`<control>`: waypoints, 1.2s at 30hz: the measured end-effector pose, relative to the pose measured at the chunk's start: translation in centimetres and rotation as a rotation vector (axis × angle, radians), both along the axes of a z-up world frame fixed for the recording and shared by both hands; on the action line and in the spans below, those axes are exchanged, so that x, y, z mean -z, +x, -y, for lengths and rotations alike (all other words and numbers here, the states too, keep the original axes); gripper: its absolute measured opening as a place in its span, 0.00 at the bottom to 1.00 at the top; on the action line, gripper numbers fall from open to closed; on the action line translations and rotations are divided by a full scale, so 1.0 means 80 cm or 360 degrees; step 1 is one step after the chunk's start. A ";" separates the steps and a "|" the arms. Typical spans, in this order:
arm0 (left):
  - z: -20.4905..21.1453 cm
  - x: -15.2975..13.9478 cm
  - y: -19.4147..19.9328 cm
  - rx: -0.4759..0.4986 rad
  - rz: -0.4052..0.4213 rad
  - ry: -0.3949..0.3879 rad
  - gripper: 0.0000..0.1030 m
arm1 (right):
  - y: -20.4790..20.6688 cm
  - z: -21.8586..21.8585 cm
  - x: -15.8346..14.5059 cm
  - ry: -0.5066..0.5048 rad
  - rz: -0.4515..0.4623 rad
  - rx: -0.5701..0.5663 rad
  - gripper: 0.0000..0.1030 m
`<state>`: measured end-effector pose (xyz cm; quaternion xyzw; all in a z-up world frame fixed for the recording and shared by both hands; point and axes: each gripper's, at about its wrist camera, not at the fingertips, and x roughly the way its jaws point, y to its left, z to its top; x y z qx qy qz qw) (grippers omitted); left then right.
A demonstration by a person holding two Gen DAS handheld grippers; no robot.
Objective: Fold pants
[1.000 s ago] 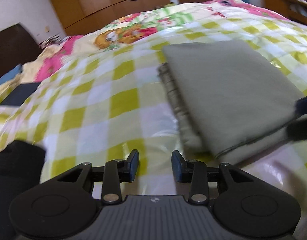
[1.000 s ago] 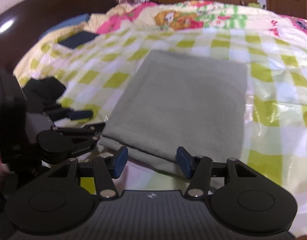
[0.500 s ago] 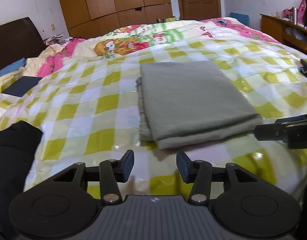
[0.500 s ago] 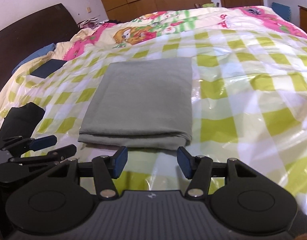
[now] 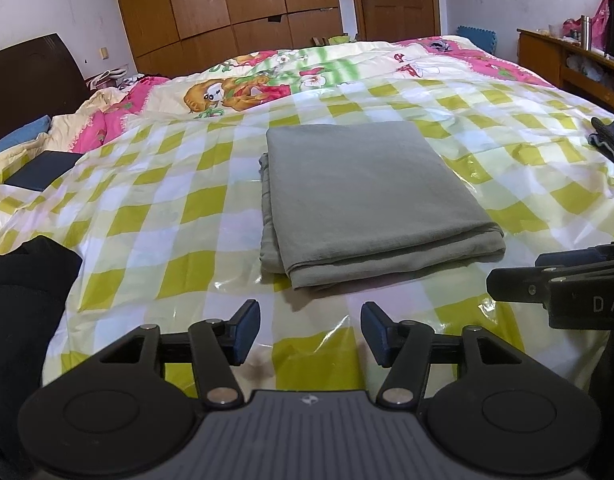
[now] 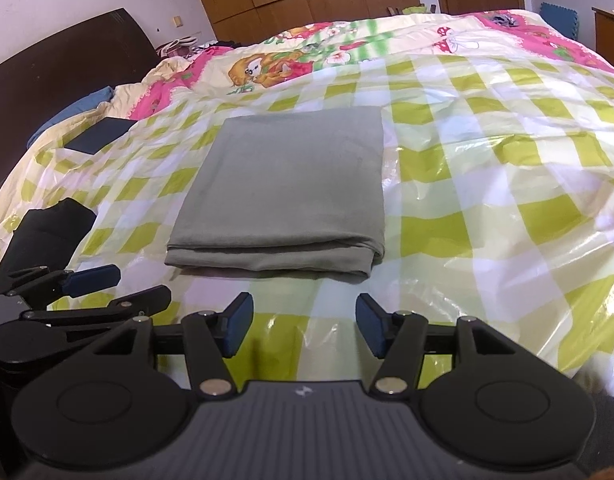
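Black garment (image 5: 23, 304) at far left edge of the bed; navy flat item (image 5: 41, 170) further back near the headboard (image 5: 27, 68); left gripper (image 5: 309, 330) w/ jaws wide, nothing btwn them; grey-green pants (image 5: 363, 196) folded into a neat rectangle mid-bed on the yellow check sheet (image 5: 147, 216); right gripper (image 6: 299, 330) jaws wide, empty, near pants' front edge, not touching.

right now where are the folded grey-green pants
The folded grey-green pants lie flat mid-bed on the yellow checked plastic sheet, centred just ahead of both open grippers, left gripper and right gripper.
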<state>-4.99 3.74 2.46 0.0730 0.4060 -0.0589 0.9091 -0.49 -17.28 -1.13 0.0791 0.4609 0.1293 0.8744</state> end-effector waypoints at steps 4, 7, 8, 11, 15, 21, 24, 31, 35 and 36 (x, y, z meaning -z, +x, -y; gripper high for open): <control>0.001 0.001 -0.001 -0.0008 0.0003 -0.0003 0.68 | 0.000 0.001 0.002 0.0002 -0.0010 0.0000 0.57; 0.003 0.003 -0.002 -0.0010 0.0001 0.0000 0.74 | 0.000 0.001 0.003 0.0001 -0.0014 -0.0002 0.57; 0.003 0.002 -0.002 -0.0009 0.0002 0.0000 0.75 | 0.000 0.000 0.003 0.0000 -0.0015 -0.0001 0.57; 0.003 0.001 -0.004 -0.0005 0.0013 0.0004 0.76 | 0.000 0.000 0.005 -0.0003 -0.0022 0.0000 0.57; 0.002 0.002 -0.004 -0.0015 0.0015 0.0010 0.82 | 0.000 0.000 0.006 -0.0006 -0.0030 0.0006 0.57; -0.003 0.005 -0.003 -0.0053 -0.0001 -0.0019 0.87 | 0.001 -0.001 0.007 -0.0016 -0.0041 0.0000 0.58; -0.004 0.005 -0.004 -0.0058 0.0004 -0.0017 0.90 | 0.001 -0.002 0.008 -0.0016 -0.0046 -0.0004 0.59; -0.008 0.005 -0.006 -0.0079 0.0002 -0.0038 0.97 | 0.000 -0.001 0.009 -0.0016 -0.0054 -0.0006 0.60; -0.009 0.006 -0.005 -0.0090 -0.0002 -0.0052 1.00 | 0.001 -0.001 0.009 -0.0017 -0.0056 -0.0007 0.60; -0.009 0.006 -0.005 -0.0093 -0.0004 -0.0049 1.00 | 0.001 -0.001 0.010 -0.0016 -0.0057 -0.0006 0.61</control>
